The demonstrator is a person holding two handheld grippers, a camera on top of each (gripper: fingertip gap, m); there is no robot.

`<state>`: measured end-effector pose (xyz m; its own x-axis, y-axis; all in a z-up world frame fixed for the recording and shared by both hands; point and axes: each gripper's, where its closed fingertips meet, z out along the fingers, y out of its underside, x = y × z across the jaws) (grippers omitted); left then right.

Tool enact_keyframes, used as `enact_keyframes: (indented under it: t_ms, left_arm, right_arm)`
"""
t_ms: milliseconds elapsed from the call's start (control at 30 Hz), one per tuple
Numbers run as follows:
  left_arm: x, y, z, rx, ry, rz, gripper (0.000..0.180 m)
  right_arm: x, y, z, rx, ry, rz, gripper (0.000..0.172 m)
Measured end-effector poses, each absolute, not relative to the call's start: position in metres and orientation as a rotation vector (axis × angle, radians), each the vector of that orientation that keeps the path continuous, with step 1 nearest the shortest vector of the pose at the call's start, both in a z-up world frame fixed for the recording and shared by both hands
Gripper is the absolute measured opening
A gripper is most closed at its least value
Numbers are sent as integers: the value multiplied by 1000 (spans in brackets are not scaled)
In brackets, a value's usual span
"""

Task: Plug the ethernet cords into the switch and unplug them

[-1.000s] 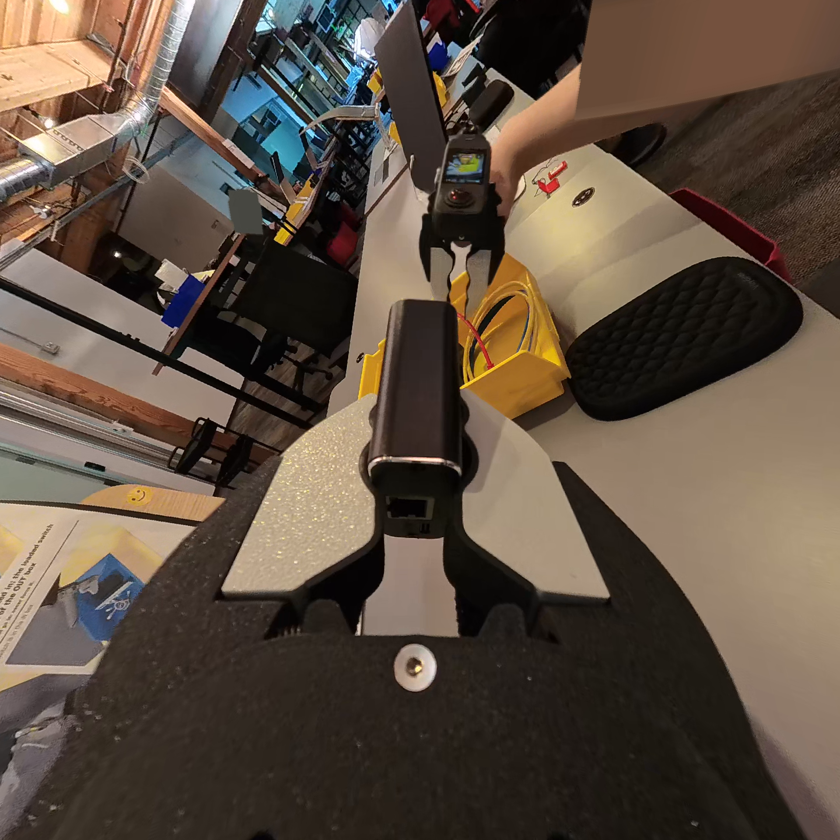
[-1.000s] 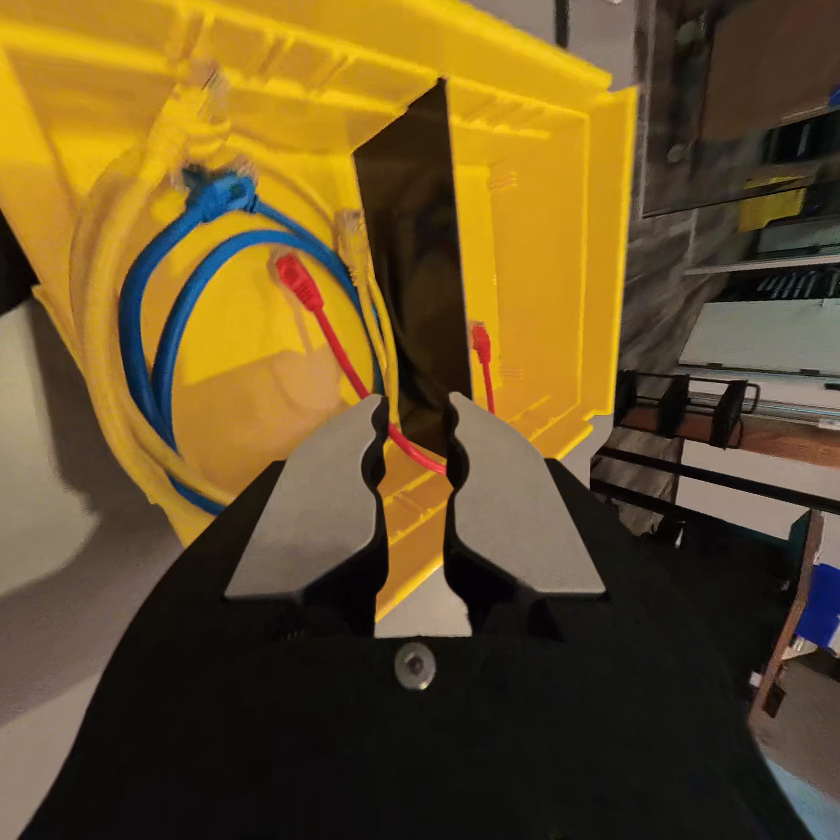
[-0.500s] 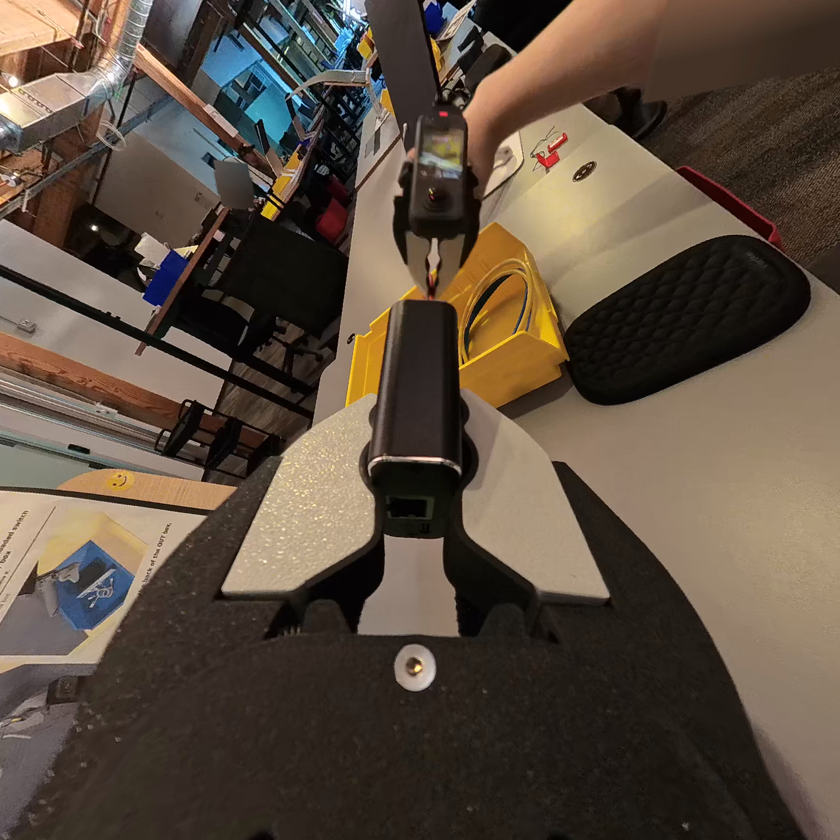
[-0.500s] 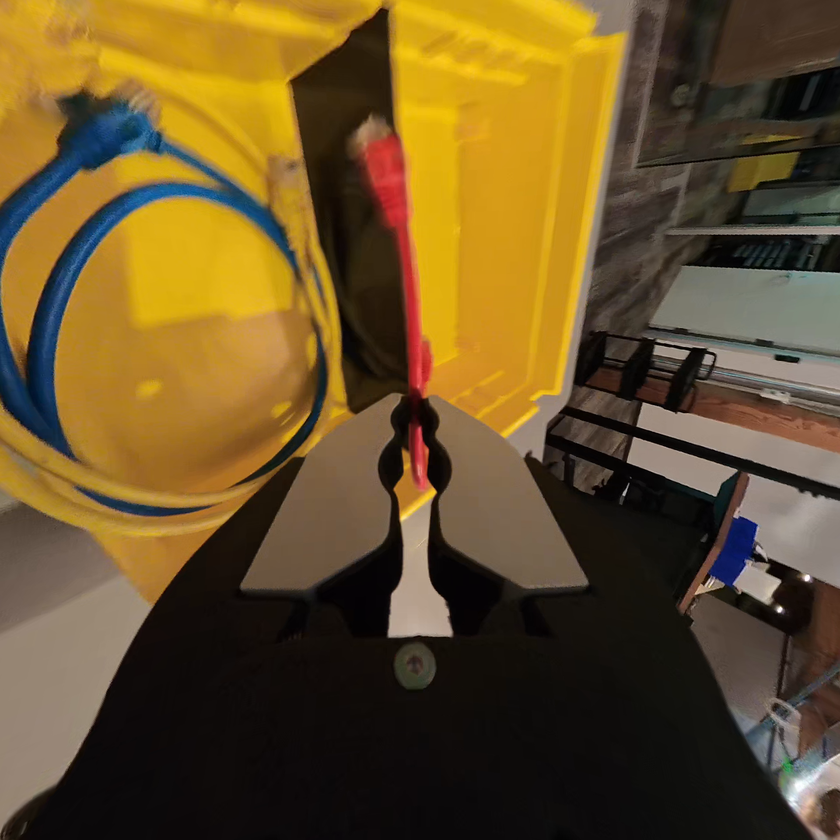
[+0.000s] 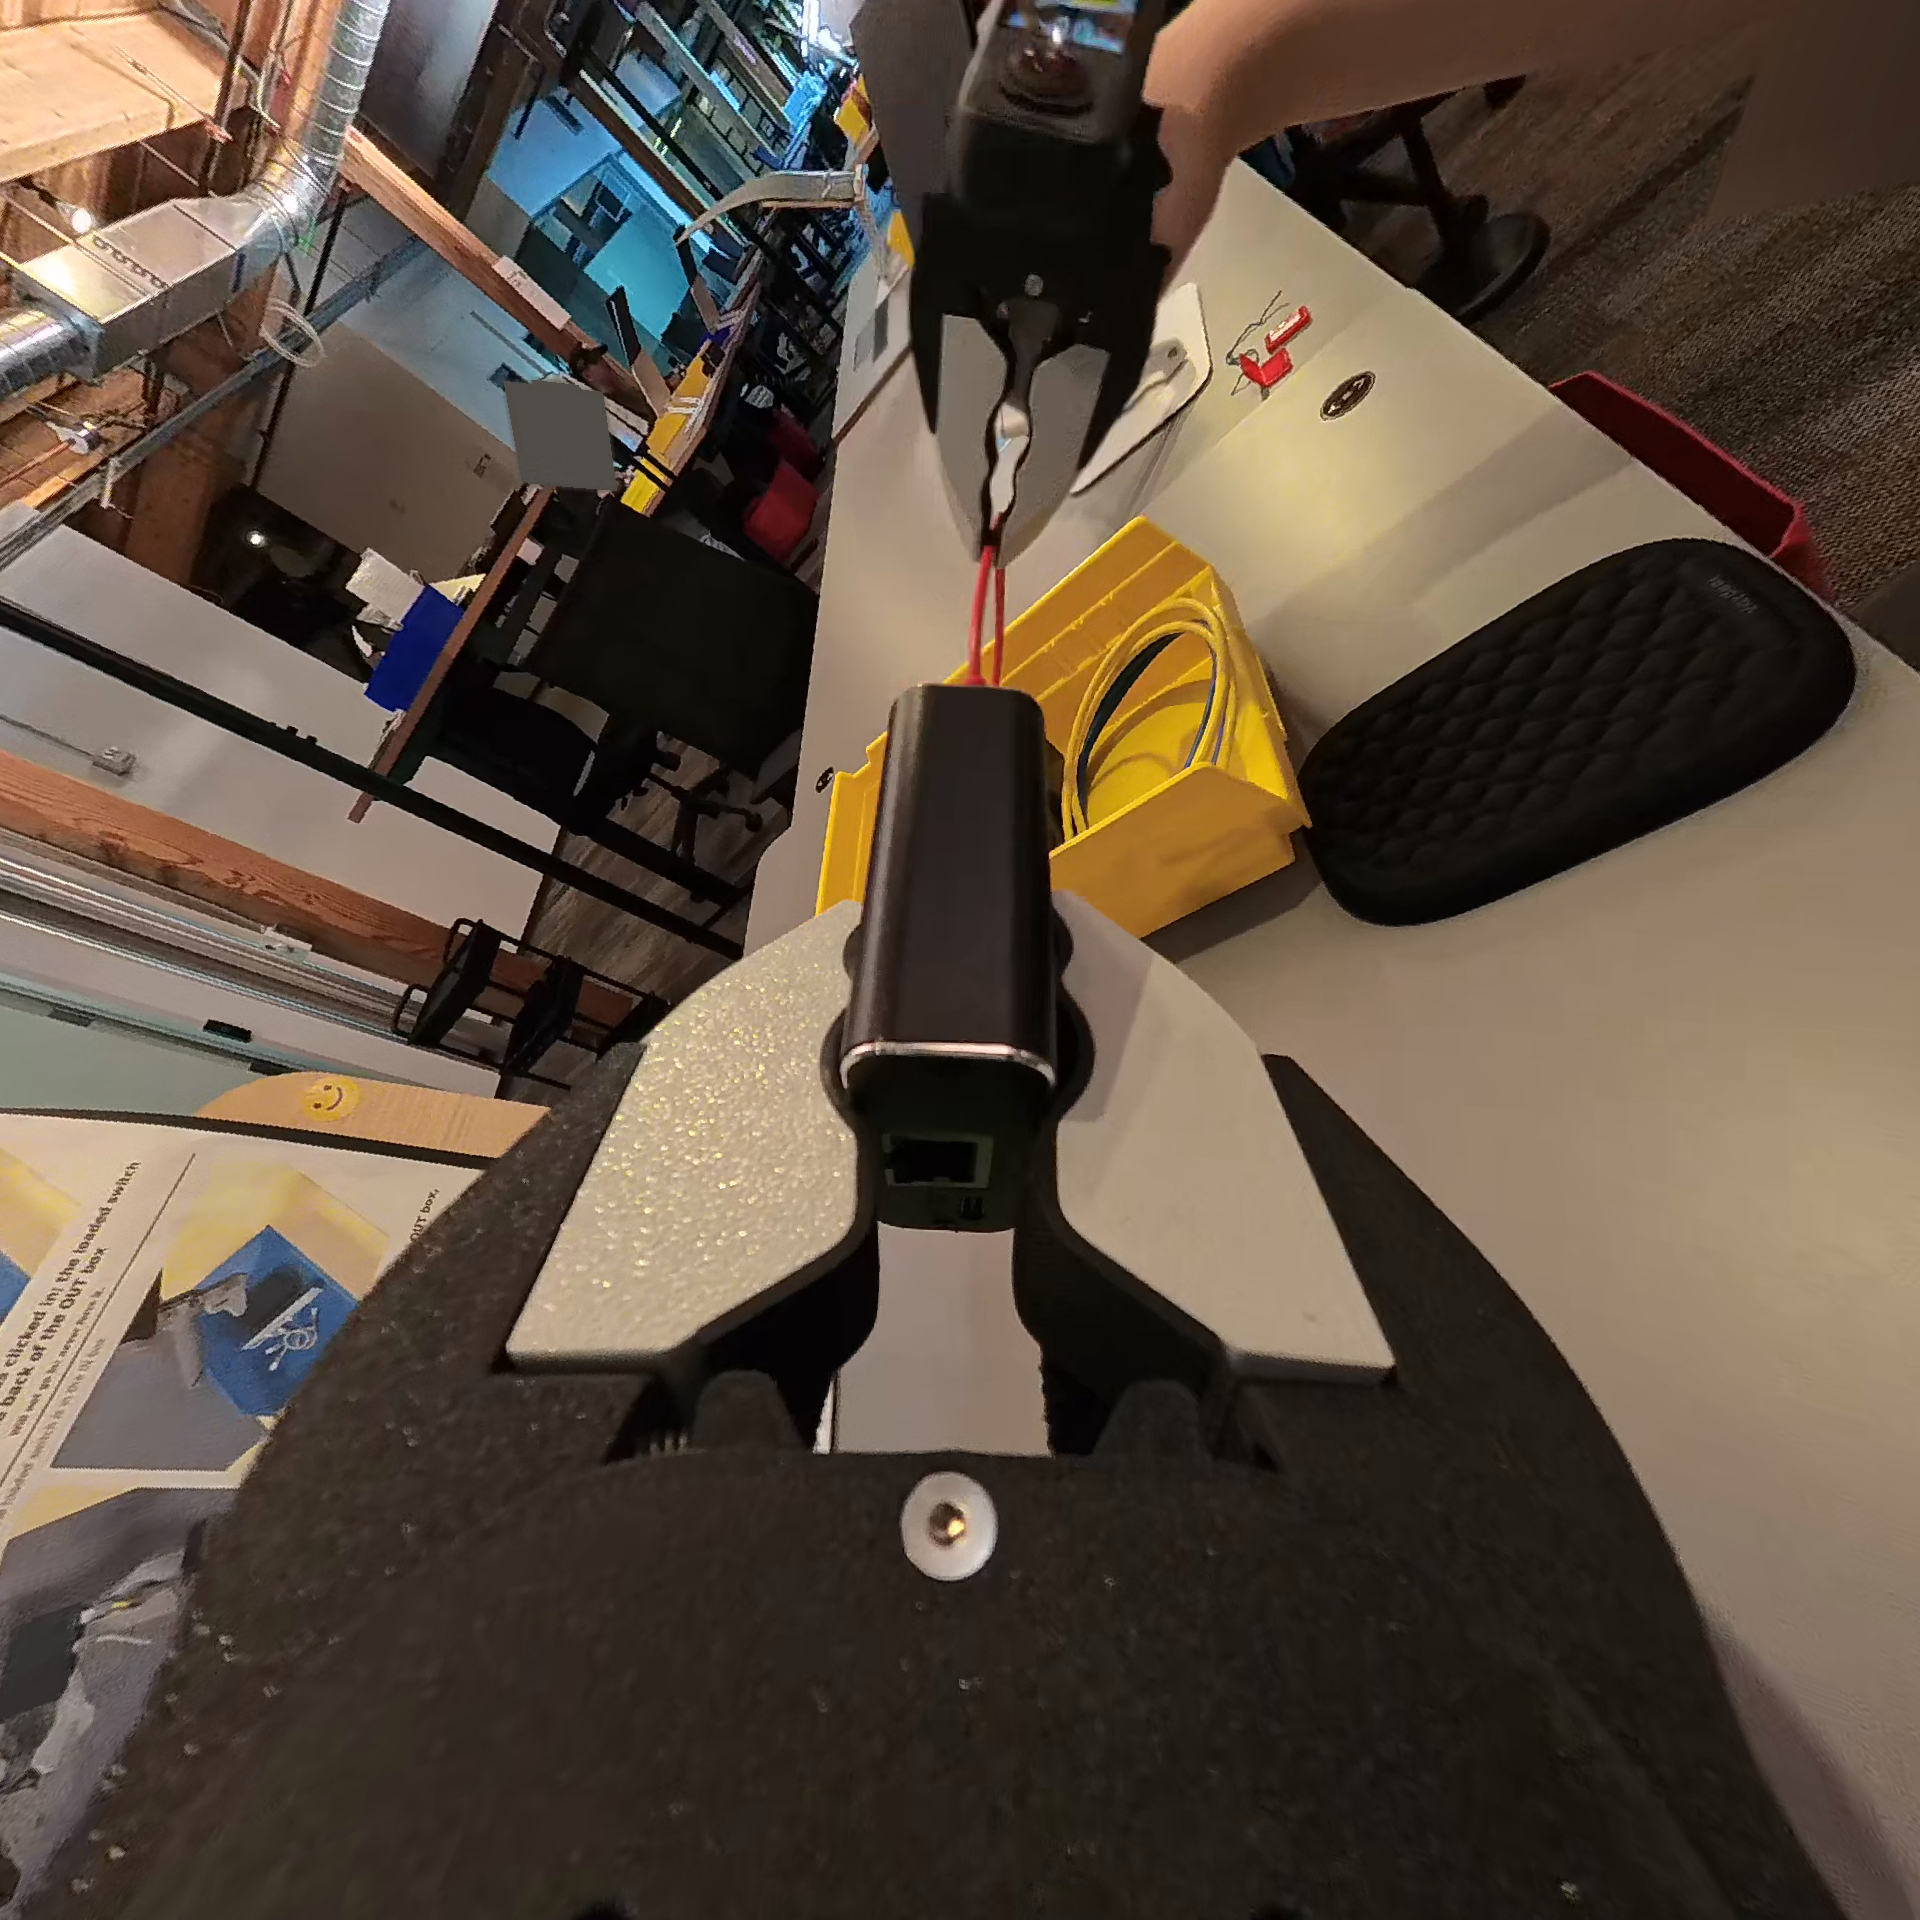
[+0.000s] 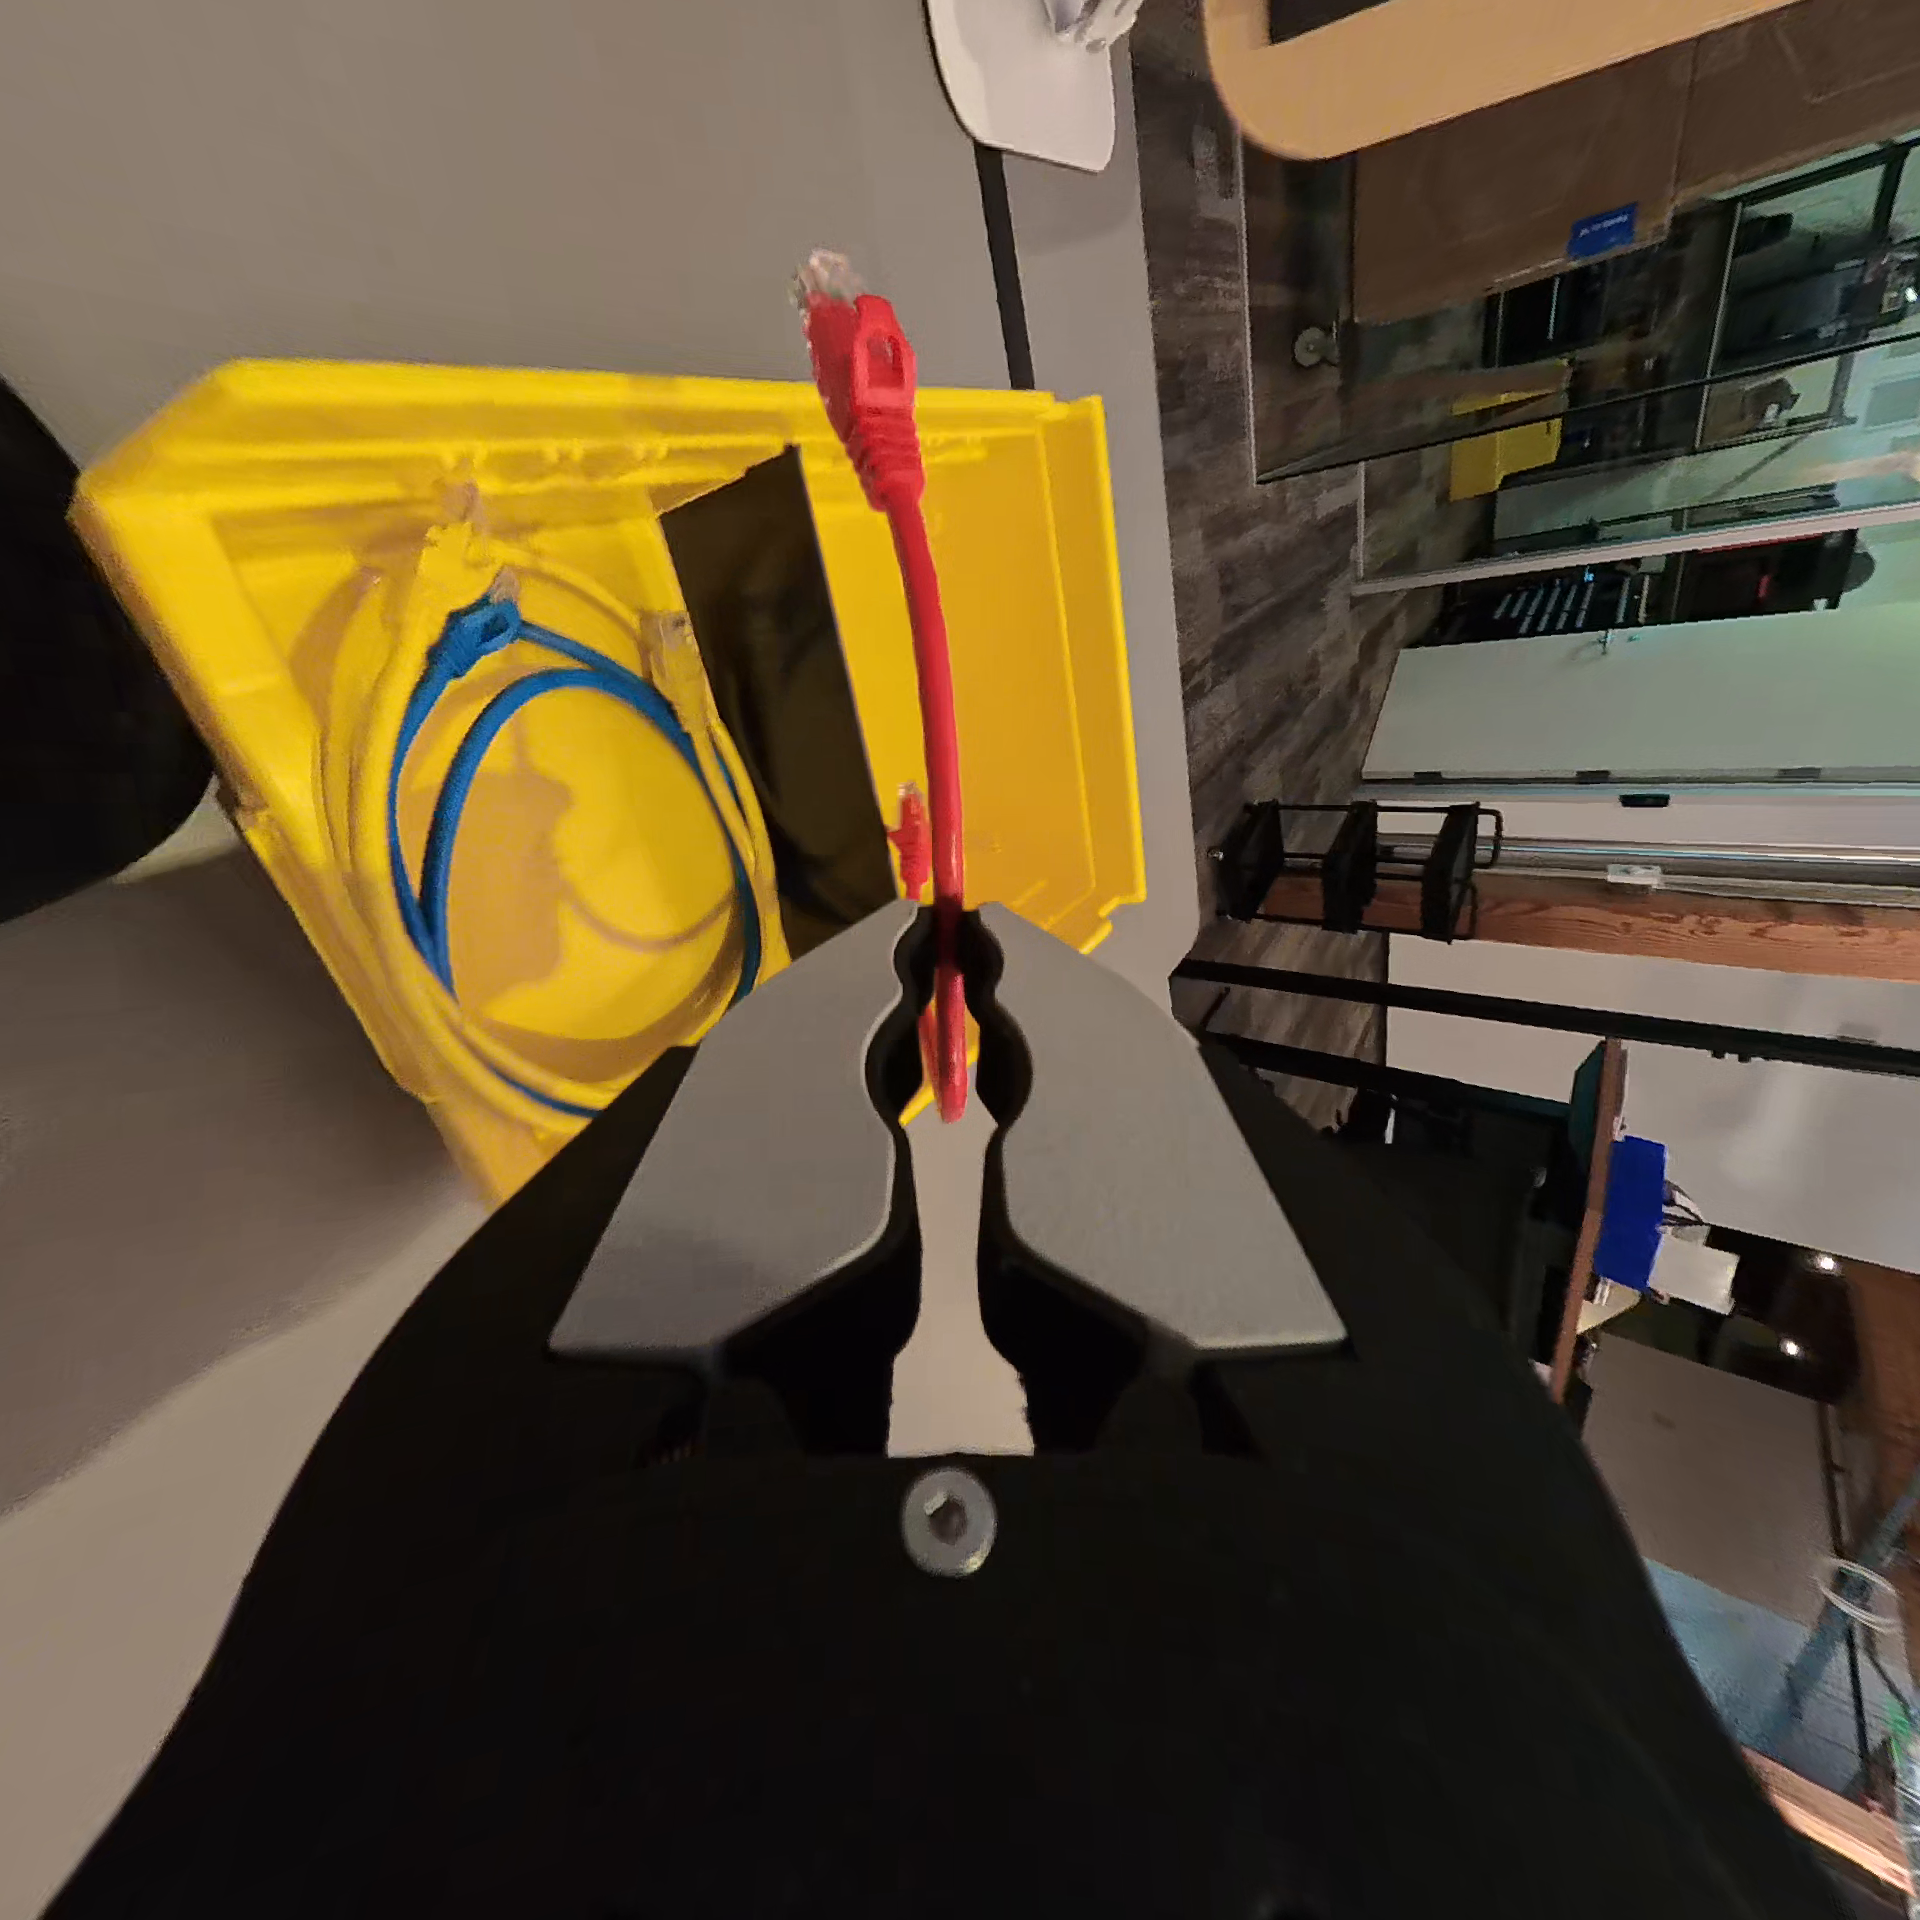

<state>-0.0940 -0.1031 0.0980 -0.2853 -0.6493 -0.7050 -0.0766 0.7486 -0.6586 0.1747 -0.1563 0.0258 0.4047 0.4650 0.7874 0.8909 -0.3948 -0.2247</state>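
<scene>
My left gripper is shut on a black ethernet switch, which points away from me; a port shows on its near end. My right gripper is shut on a red ethernet cord and holds it up above the yellow bin. The cord's plug sticks out ahead of the fingers and its other end hangs beside it. In the left wrist view the right gripper hangs above the switch with the red cord dangling from it.
The yellow bin on the grey table holds a blue cord and a yellow cord. A black quilted pad lies to the bin's right. A printed sheet lies at the left. A person's hand holds the right gripper. Across from one pair of fingers to the other is roughly 30 cm.
My right gripper closed on the red cord in the bin and lifted it up out of the bin. My left gripper kept its hold on the switch.
</scene>
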Motion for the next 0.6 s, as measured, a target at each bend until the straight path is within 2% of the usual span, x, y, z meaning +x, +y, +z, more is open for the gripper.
enact_keyframes:
  t_ms: [300,467,600]
  left_arm:
    - [-95,-105,98,-563,1799,-609,26]
    - [-92,-104,92,-573,1820,-581,26]
    - [-90,-106,92,-570,1822,-592,26]
  right_arm:
    - [179,-179,43,-1901,-949,-891,6]
    - [178,-183,20,-1980,-1008,-854,6]
    - [187,-178,-11,-2087,-1063,-987,6]
